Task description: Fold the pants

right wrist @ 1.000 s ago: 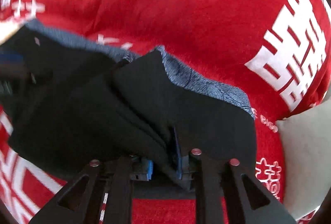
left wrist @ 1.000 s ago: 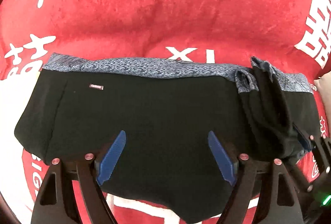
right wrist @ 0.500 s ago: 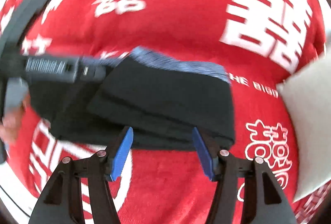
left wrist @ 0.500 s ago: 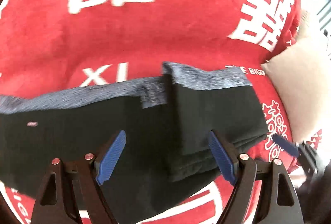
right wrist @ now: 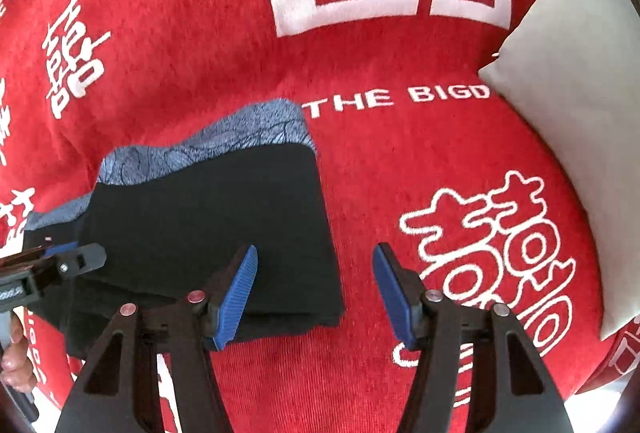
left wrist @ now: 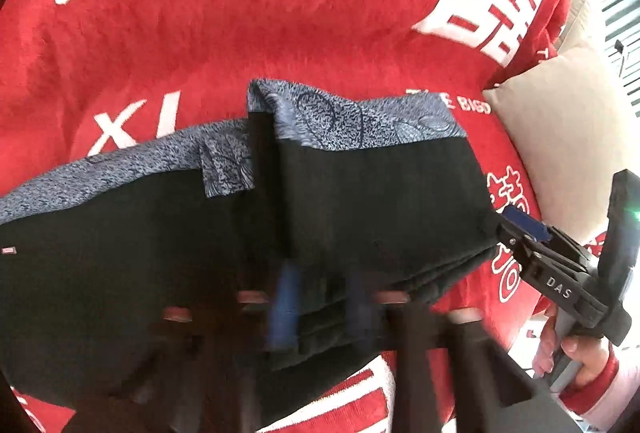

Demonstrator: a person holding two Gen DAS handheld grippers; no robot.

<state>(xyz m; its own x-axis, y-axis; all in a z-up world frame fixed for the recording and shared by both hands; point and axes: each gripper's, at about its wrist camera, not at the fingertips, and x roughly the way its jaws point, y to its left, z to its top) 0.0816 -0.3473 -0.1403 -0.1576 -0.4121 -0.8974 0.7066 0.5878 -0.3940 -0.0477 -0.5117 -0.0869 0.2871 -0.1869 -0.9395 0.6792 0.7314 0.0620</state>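
Black pants (right wrist: 208, 233) lie half-folded on our red blanket (right wrist: 400, 161).
Right hand-held gripper (right wrist: 316, 289) spread at their right edge, lower centre; left hand-held gripper (left wrist: 320, 309) blurred, nearly pressed together over folded layers.

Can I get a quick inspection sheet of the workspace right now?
Surface: red blanket with white characters.
Job's things: black pants with blue patterned waistband, one side folded over.
Clutter: beige pillow at the right edge.
Grippers: left hand-held gripper blurred over the pants' near edge, grip unclear; right hand-held gripper open, at the fold's corner.
Cables: nothing seen.
Surroundings: mostly out of view.
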